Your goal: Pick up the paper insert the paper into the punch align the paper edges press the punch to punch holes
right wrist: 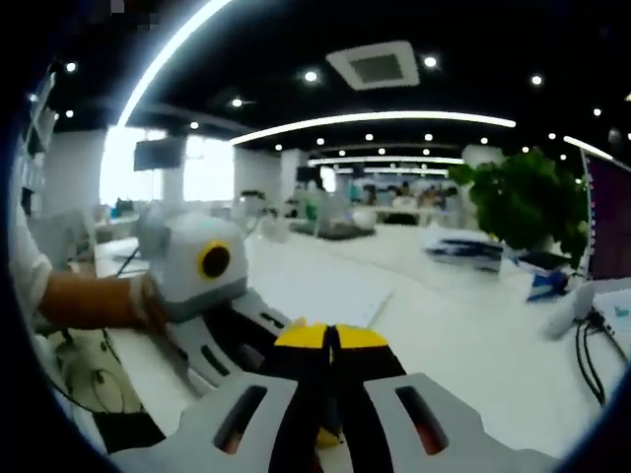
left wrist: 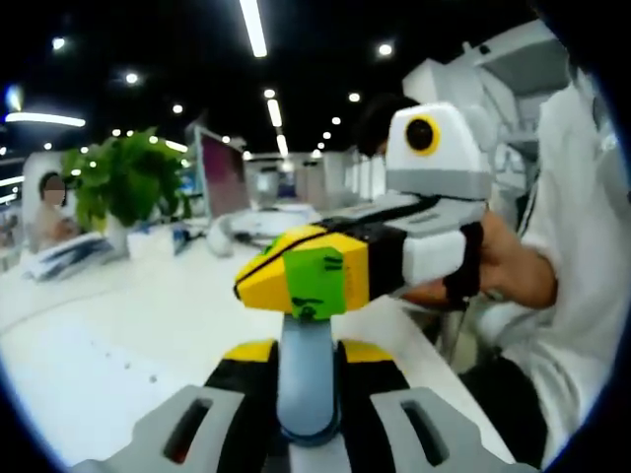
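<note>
In the left gripper view, the left tool rose from 6 o'clock. Its two yellow tips stood apart with a grey upright piece between them, and I could not tell whether they pressed on it. Just above, at the centre, the right tool crossed in from 3 o'clock with its yellow and green nose closed to one point, blocking the way ahead. A hand held it, and a white shirt lay behind at 3 o'clock. The white bench spread toward 9 o'clock. A potted plant stood at 10 o'clock, a monitor beside it, and a seated person at 9 o'clock.

In the right gripper view, the right tool sat at 6 o'clock, yellow tips touching and holding nothing. The left tool came in from 8 o'clock, its black jaws just beside those tips, gripped by a hand. A flat white sheet, seemingly the paper, lay on the bench at 12 o'clock from the tips, though it was hard to tell from the top. A plant stood at 2 o'clock and cables at 4 o'clock.
</note>
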### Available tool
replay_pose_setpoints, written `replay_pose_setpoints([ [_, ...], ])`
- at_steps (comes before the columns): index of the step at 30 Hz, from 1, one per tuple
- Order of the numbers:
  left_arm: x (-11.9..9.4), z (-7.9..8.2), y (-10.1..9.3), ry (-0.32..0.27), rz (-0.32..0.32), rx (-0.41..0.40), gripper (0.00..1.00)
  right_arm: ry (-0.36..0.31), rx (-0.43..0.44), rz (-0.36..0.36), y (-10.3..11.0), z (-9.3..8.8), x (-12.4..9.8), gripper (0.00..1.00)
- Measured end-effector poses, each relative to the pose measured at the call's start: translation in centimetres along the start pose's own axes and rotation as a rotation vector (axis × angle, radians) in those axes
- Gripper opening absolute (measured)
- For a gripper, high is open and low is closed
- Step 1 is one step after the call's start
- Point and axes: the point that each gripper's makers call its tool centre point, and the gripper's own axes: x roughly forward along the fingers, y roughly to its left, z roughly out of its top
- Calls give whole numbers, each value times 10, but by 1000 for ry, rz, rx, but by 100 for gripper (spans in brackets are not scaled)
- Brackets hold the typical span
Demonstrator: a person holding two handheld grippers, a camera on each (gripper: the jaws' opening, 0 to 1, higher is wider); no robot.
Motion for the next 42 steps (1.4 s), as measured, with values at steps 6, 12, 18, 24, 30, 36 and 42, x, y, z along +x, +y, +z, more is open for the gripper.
replay_pose_setpoints([
  [6, -1, 1, 2, -7, 1, 18, 26, -15, -5, 7, 4, 6, 2, 4],
  [12, -1, 5, -4, -21, 7, 71, 35, -44, 7, 23, 6, 16, 0, 8],
  [18, -1, 8, -3, -29, 29, 95, 56, -59, -19, -9, -1, 24, -4, 23],
  [24, -4, 18, 3, -51, 68, 125, 70, -74, -18, -32, -7, 33, -19, 28],
  [30, -21, 56, 7, -188, 88, 35, 78, -95, -44, -51, -14, 51, -44, 33],
  [36, -48, 68, 4, -204, 117, 29, 89, -121, -63, -71, -25, 54, -62, 40],
  [42, -93, 58, 5, -168, 206, 22, 89, -87, -47, -77, -28, 40, -75, 48],
])
